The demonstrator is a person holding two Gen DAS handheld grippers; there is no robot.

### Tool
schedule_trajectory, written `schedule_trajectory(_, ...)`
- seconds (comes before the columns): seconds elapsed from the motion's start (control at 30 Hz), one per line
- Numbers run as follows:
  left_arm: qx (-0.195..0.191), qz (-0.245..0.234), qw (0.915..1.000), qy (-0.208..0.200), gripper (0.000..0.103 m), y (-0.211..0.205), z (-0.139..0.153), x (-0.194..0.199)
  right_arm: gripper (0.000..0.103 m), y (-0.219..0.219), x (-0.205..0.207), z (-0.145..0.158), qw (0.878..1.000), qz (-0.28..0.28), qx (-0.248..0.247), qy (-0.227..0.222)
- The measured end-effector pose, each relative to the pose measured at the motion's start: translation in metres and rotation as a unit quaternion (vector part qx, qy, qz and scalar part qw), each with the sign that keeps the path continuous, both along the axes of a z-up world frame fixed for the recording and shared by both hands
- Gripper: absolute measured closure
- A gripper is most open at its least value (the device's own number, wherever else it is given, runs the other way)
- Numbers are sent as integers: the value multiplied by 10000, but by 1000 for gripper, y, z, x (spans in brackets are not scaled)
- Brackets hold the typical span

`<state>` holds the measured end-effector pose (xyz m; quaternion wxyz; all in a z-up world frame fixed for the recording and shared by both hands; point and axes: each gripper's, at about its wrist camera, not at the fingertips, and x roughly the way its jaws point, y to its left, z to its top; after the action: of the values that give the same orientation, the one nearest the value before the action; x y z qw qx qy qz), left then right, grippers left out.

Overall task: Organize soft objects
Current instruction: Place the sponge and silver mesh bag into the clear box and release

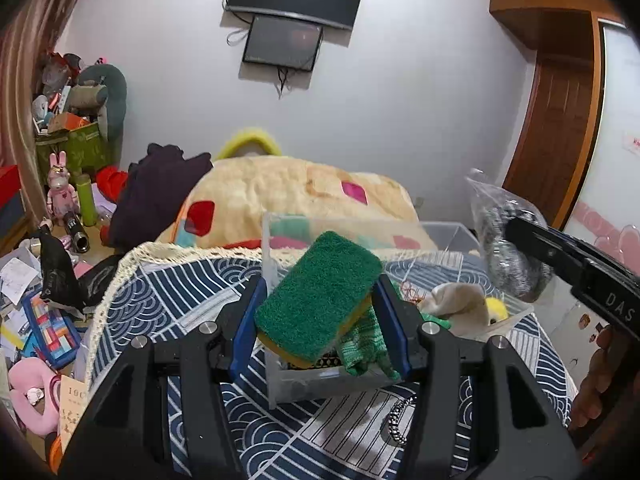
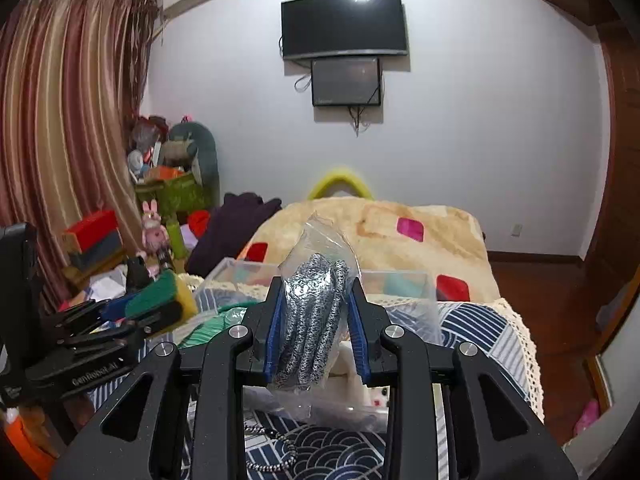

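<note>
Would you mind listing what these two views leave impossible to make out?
- Left wrist view: the clear bin's floor and contents are partly hidden by the sponge in the left tool.
- Right wrist view: the bagged grey item in the right tool blocks the bin's middle; what it is stays unclear.
- Left wrist view: the beaded cord is partly covered by the tool.

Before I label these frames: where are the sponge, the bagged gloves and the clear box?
sponge [image 1: 320,292], left wrist view, green scouring face.
bagged gloves [image 2: 310,316], right wrist view, grey knit between the fingers.
clear box [image 1: 320,384], left wrist view, near wall.
</note>
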<state>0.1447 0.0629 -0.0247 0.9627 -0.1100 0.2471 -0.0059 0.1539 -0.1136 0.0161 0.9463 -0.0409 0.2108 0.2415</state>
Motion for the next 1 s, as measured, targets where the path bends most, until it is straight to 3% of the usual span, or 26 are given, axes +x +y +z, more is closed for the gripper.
schedule_trajectory(0.53,155,-140,9995,248,47,-14,-18,17,76,34,35,-41,9949,217,-770,620)
schedule_trajectory(0.8,233,-221,9991,289,32,-20,-14,14,72,32,36,-45,9936,163,-847,726)
schedule_trajectory(1.0,222,-189,9993,219,20,-20,-8,5,53,27,33,-40,9944,125,-807,677)
